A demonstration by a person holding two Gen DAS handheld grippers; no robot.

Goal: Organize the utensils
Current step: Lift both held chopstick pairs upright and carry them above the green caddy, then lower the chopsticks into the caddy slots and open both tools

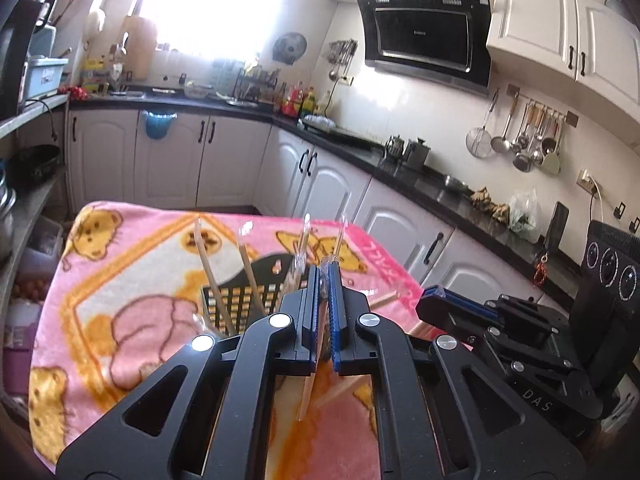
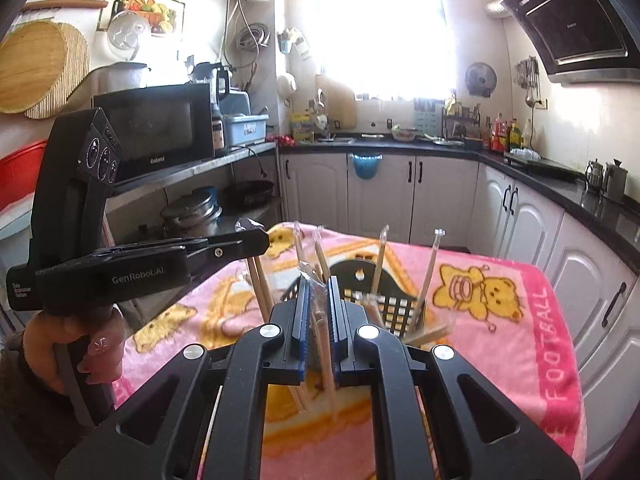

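Between both jaws: wrapped chopsticks (image 2: 322, 332)

Pink blanket (image 2: 500, 344), bear prints, "FOOTBALL" lettered along its right edge; covers the surface.
Range hood (image 1: 424, 36), black glass front, on the wall beside white upper cabinets (image 1: 560, 32).
Ladles and strainers (image 1: 520, 136), hanging on a wall rail above the black counter (image 1: 440, 192).
Two metal pots (image 1: 408, 150), on the counter.
Sauce bottles (image 1: 300, 100), grouped at the counter's far corner.
Blue bin (image 2: 364, 166), hooked on a lower cabinet door.
Microwave (image 2: 156, 128), black, on a shelf at left.
Round wooden board (image 2: 32, 64), against the wall above it.
Window (image 2: 380, 28), bright, overexposed.
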